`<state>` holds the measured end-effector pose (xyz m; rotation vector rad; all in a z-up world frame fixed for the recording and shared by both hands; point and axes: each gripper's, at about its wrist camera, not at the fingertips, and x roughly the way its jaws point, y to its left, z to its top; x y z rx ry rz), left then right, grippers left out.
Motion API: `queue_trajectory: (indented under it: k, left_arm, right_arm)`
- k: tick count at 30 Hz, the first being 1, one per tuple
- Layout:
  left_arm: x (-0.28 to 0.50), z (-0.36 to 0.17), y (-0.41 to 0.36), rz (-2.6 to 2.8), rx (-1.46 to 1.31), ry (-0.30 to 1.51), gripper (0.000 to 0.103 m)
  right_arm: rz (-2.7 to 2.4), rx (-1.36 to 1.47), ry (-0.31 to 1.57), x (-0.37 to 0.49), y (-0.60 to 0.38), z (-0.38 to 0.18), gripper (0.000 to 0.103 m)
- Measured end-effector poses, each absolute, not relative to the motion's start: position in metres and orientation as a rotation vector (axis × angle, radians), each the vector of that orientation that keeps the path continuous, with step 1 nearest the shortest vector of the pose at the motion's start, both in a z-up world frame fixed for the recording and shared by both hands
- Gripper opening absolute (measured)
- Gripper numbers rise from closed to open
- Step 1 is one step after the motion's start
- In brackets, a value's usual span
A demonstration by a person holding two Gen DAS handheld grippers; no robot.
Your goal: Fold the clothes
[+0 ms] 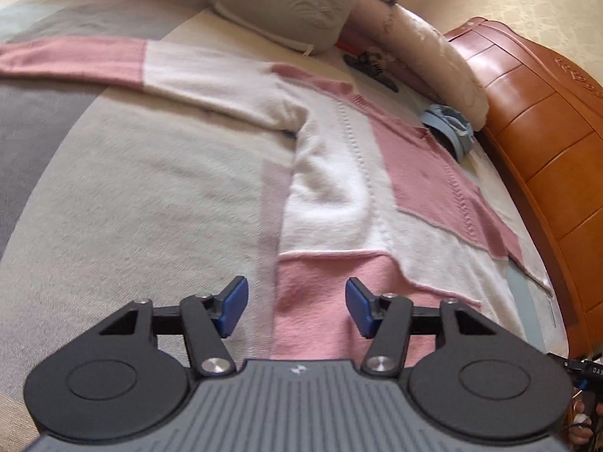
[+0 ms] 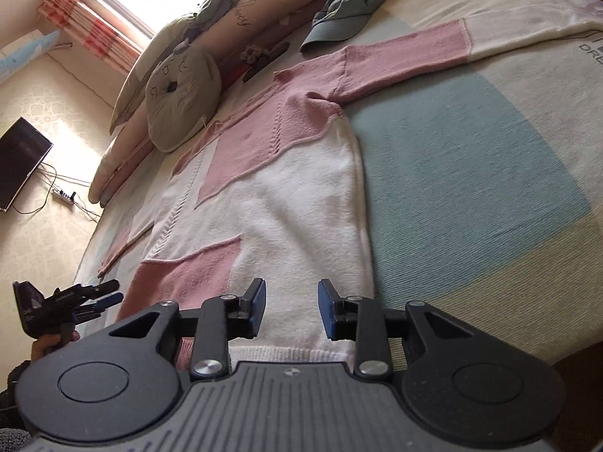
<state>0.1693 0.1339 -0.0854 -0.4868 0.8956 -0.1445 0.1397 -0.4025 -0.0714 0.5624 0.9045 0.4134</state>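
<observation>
A pink-and-white patchwork sweater (image 1: 339,196) (image 2: 286,196) lies flat on the bed, both sleeves stretched out sideways. My left gripper (image 1: 296,307) hovers open above the hem's pink corner, nothing between its blue pads. It also shows in the right wrist view, as the left gripper (image 2: 109,293) held by a hand at the far left of the hem. My right gripper (image 2: 289,310) hangs open over the white part of the hem, holding nothing. One sleeve (image 1: 94,62) runs off to the left; the other sleeve (image 2: 433,56) reaches toward the bed's right side.
A grey round cushion (image 1: 286,3) (image 2: 181,98) and long pale pillows (image 1: 426,64) line the bed's head beside the sweater's collar. A blue cap (image 2: 343,15) (image 1: 452,128) lies near them. An orange wooden bed frame (image 1: 539,143) borders one side. A television (image 2: 20,162) hangs on the wall.
</observation>
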Motion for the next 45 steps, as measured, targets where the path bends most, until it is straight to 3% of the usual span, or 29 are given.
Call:
queue_trajectory:
  k: [4, 10, 11, 12, 15, 18, 23, 26, 29, 31, 33, 42, 45]
  left_arm:
    - [0.163, -0.093, 0.126, -0.167, -0.442, 0.887, 0.050]
    - [0.155, -0.089, 0.070, -0.136, -0.057, 0.885, 0.051]
    - [0.153, -0.089, 0.060, -0.128, -0.011, 0.877, 0.046]
    - [0.151, -0.089, 0.052, -0.121, 0.034, 0.868, 0.030]
    - [0.148, -0.086, 0.052, -0.125, -0.003, 0.869, 0.016]
    - [0.147, -0.079, 0.067, -0.098, -0.056, 0.882, 0.007]
    - [0.136, -0.066, 0.100, -0.031, -0.092, 0.905, 0.006]
    - [0.127, -0.054, 0.106, -0.083, -0.113, 0.893, 0.008]
    - [0.120, -0.042, 0.084, -0.181, -0.015, 0.878, 0.025]
    - [0.116, -0.038, 0.066, -0.266, 0.052, 0.873, 0.035]
    - [0.113, -0.034, 0.047, -0.350, 0.119, 0.867, 0.048]
    - [0.085, -0.045, -0.030, -0.688, 0.457, 0.807, 0.062]
    - [0.086, -0.054, -0.048, -0.743, 0.504, 0.794, 0.063]
  right_arm:
    - [0.436, 0.537, 0.905, 0.140, -0.389, -0.068, 0.040]
    - [0.447, 0.475, 0.900, 0.141, -0.366, -0.063, 0.045]
    - [0.449, 0.464, 0.900, 0.142, -0.362, -0.063, 0.045]
    - [0.452, 0.452, 0.899, 0.143, -0.358, -0.063, 0.045]
    - [0.469, 0.431, 0.898, 0.143, -0.348, -0.061, 0.045]
    - [0.478, 0.422, 0.896, 0.142, -0.345, -0.059, 0.045]
    - [0.477, 0.322, 0.870, 0.136, -0.341, -0.052, 0.046]
    - [0.526, 0.165, 0.848, 0.131, -0.323, -0.048, 0.046]
    - [0.654, -0.015, 0.823, 0.123, -0.290, -0.046, 0.046]
    - [0.740, -0.140, 0.803, 0.115, -0.265, -0.047, 0.055]
    - [0.808, -0.265, 0.771, 0.107, -0.242, -0.049, 0.071]
    - [0.842, -0.642, 0.709, 0.091, -0.193, -0.072, 0.071]
    - [0.834, -0.606, 0.711, 0.090, -0.207, -0.066, 0.071]
